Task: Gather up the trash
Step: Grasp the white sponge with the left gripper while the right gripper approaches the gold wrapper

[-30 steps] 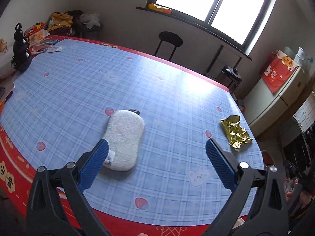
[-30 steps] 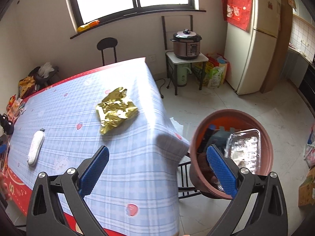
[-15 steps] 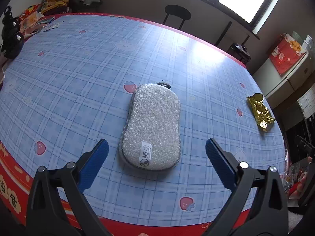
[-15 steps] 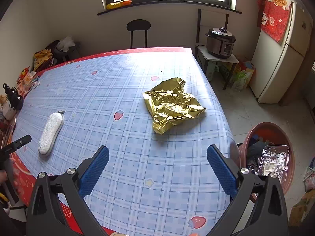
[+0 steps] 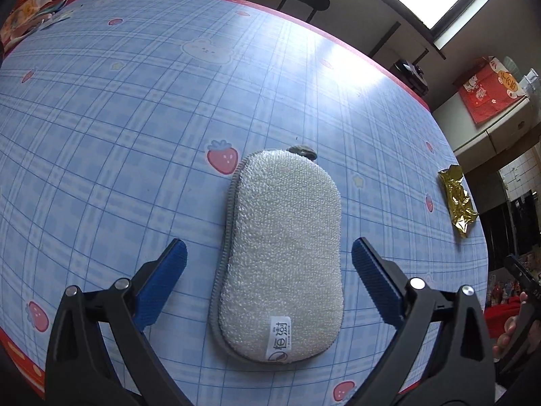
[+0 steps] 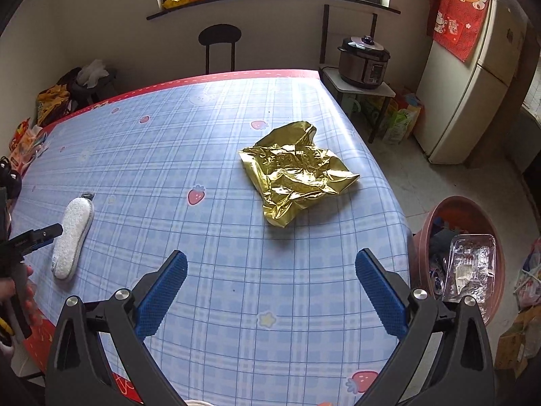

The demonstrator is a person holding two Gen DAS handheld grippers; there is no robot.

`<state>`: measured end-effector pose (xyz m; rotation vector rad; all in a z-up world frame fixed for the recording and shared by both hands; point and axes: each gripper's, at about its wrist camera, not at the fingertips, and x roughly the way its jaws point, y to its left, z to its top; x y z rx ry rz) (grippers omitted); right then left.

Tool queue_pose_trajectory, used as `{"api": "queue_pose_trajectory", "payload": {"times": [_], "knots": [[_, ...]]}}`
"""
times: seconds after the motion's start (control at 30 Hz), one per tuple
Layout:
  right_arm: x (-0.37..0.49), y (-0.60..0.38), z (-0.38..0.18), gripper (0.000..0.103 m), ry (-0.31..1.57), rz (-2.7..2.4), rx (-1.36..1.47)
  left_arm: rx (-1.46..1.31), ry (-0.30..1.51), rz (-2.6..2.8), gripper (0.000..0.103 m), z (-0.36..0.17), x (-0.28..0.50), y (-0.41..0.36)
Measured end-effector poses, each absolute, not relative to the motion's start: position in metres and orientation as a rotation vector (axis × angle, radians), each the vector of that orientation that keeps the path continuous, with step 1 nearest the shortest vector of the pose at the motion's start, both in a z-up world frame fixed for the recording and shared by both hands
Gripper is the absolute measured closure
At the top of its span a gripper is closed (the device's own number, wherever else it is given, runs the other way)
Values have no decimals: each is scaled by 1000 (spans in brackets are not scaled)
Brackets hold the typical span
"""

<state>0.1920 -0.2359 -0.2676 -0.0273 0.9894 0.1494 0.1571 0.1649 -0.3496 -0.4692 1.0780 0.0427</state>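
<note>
Left wrist view: the left gripper (image 5: 267, 270) straddles the white sponge (image 5: 280, 253) with jaws spread, while the right gripper (image 6: 270, 279), jaws spread, faces the gold wrapper (image 6: 296, 176) on the desk (image 6: 189, 142).

You've got 2 grippers in view: left gripper (image 5: 267, 260) and right gripper (image 6: 270, 272), each with 2 blue pads. On the table (image 6: 203, 142): 1 white scrub pad (image 5: 280, 253), 1 crumpled gold wrapper (image 6: 297, 172). Off the table: 1 reddish tub (image 6: 426, 233) on the floor with 1 clear plastic tray (image 6: 470, 264) inside, 1 black stool (image 6: 219, 37), 1 pressure cooker (image 6: 363, 61), 1 fridge (image 6: 473, 94). Bag pile at the far left corner: too cluttered to count.
</note>
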Motion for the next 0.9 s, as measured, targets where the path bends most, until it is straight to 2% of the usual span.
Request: {"api": "queue_pose_trajectory", "payload": {"times": [0.2, 0.3, 0.33, 0.63, 0.9], "knots": [[190, -233, -272, 5, 1001, 133, -19, -464, 1073, 22, 25, -351, 157, 172], [191, -229, -272, 5, 1005, 136, -25, -449, 1075, 7, 40, -351, 159, 169], [190, -227, -272, 5, 1006, 137, -28, -446, 1076, 0, 42, -351, 160, 167], [199, -222, -273, 5, 992, 141, -79, -338, 1082, -10, 41, -352, 168, 140], [260, -246, -282, 5, 992, 151, -113, -323, 1060, -18, 41, -354, 164, 139]]}}
